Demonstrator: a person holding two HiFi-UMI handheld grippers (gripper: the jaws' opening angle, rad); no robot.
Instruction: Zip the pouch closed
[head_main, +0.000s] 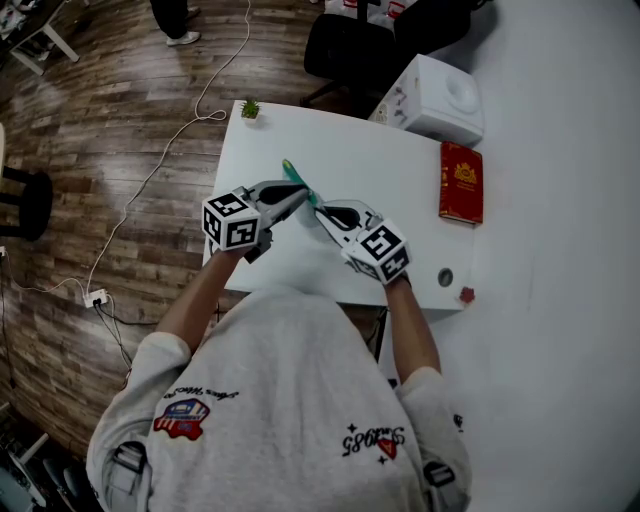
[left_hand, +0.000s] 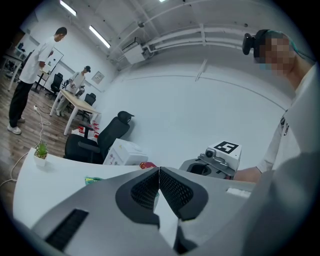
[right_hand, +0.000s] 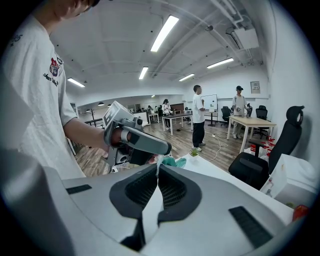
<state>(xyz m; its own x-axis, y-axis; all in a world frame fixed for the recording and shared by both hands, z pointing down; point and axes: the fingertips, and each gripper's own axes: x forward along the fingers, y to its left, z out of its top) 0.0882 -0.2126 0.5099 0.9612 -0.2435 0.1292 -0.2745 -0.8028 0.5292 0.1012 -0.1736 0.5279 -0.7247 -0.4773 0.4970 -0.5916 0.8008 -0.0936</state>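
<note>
A slim green pouch (head_main: 298, 181) hangs just above the white table (head_main: 390, 180), between my two grippers. My left gripper (head_main: 303, 193) comes in from the left with its jaws shut, and a sliver of green fabric shows between its pads (left_hand: 150, 190); the pouch's other end (left_hand: 92, 179) sticks out to its left. My right gripper (head_main: 320, 211) comes in from the right, also shut, pinching a thin pale strip (right_hand: 156, 164) at the edge of the pouch (right_hand: 173, 161). The two gripper tips almost touch. The zipper itself is hidden.
A red book (head_main: 461, 182) lies at the table's right side, with a white box (head_main: 435, 98) at the far right corner. A small potted plant (head_main: 250, 109) stands at the far left corner. A black office chair (head_main: 345, 50) stands behind the table. People stand farther off on the wood floor.
</note>
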